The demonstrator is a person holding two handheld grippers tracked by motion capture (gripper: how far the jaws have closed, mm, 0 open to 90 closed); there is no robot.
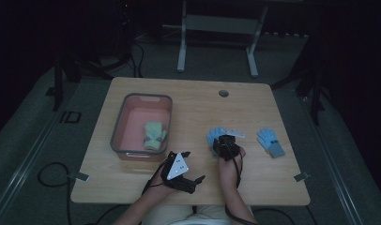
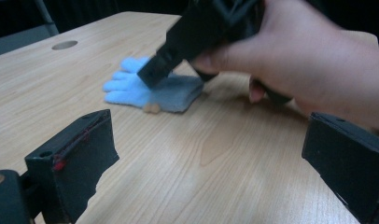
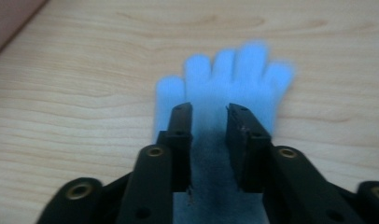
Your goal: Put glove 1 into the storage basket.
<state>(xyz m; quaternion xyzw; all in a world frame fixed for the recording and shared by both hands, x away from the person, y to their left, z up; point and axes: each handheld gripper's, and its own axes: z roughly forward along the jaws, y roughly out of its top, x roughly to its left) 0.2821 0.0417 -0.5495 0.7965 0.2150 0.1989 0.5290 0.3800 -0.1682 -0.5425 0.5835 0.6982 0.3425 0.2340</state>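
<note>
Pointing steeply down, the right gripper [image 3: 208, 114] sets its slightly parted jaws over the blue glove [image 3: 225, 81].

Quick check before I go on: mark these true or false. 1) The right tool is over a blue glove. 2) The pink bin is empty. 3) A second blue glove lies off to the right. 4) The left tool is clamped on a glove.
1) True: the right tool is down over the blue glove, jaws slightly apart astride its grey cuff.
2) False: the pink bin holds a yellow-green glove.
3) True: a second blue glove lies apart on the table.
4) False: the left tool is open over bare wood, holding nothing.
</note>
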